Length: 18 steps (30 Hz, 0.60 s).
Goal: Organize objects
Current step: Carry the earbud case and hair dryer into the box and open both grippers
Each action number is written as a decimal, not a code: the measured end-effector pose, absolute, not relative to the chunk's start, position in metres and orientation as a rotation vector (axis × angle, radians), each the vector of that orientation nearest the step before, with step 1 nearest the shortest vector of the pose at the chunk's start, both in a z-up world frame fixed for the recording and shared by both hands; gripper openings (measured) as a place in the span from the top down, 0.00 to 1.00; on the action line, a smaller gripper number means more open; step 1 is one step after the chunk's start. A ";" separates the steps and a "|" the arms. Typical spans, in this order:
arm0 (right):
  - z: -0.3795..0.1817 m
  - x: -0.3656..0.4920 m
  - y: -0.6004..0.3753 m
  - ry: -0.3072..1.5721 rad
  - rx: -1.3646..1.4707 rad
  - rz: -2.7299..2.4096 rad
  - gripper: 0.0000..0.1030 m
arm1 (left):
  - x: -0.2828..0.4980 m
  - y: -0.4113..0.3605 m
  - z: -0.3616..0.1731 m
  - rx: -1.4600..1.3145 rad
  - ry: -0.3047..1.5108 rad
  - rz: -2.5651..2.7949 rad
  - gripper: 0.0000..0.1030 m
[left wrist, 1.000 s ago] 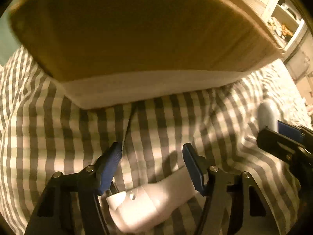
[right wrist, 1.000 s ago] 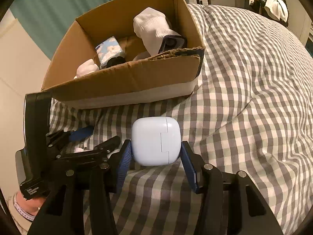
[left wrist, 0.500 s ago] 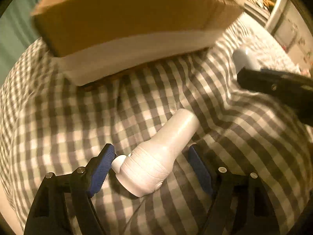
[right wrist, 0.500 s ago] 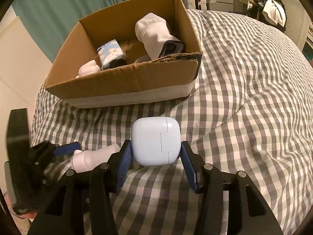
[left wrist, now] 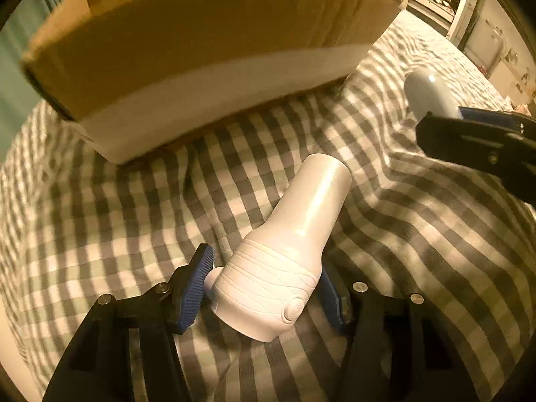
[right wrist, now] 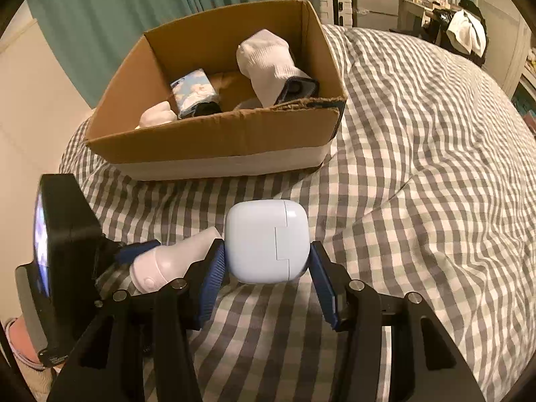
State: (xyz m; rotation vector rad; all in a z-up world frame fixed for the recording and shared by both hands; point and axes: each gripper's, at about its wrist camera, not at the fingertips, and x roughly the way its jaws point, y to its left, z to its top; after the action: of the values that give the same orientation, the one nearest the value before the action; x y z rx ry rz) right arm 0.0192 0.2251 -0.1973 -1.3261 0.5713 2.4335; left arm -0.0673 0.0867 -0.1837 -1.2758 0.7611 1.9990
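A checked bedcover [right wrist: 418, 184] is seen; in the upper-left cardboard box [right wrist: 214, 147], white socks [right wrist: 264, 60] and a printed packet [right wrist: 194, 92], writing unreadable. The left gripper [left wrist: 264, 293], just closing, seemingly pinches a white bottle [left wrist: 288, 251]; the right gripper [right wrist: 268, 276] clamps a white case [right wrist: 264, 241].

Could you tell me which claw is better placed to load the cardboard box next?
Right: the right claw grips the white case, facing the box; the left claw has just been closing on the bottle lying on the bedspread.

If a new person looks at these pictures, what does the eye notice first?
First, the white rounded case clamped in the right gripper above the checked bedcover. Beside it, the left gripper has just been closing around a white bottle lying there. Behind stands an open cardboard box with socks inside.
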 end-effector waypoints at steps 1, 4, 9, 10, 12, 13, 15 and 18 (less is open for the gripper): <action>-0.195 0.021 0.224 0.565 -1.322 2.436 0.52 | -0.065 0.085 -0.179 -1.262 0.762 2.007 0.41; -0.188 0.027 0.219 0.562 -1.318 2.456 0.52 | -0.059 0.077 -0.159 -1.228 0.723 2.043 0.41; -0.173 0.040 0.210 0.538 -1.289 2.476 0.52 | -0.050 0.058 -0.127 -1.160 0.698 2.151 0.41; -0.169 0.040 0.209 0.533 -1.285 2.479 0.52 | -0.043 0.049 -0.123 -1.149 0.700 2.177 0.41; -0.164 0.043 0.205 0.519 -1.275 2.484 0.52 | -0.040 0.052 -0.119 -1.136 0.686 2.231 0.41; -0.160 0.045 0.202 0.513 -1.267 2.490 0.52 | -0.038 0.050 -0.115 -1.132 0.675 2.251 0.41; -0.155 0.045 0.196 0.496 -1.254 2.502 0.52 | -0.038 0.037 -0.103 -1.128 0.656 2.282 0.41; -0.144 0.047 0.185 0.460 -1.236 2.528 0.52 | -0.035 0.025 -0.087 -1.108 0.637 2.316 0.41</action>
State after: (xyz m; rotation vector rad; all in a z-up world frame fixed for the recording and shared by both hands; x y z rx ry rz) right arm 0.0473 0.1850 -0.1437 -1.2362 0.4600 2.5277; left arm -0.0354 0.0252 -0.0871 -1.1081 0.6372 2.3164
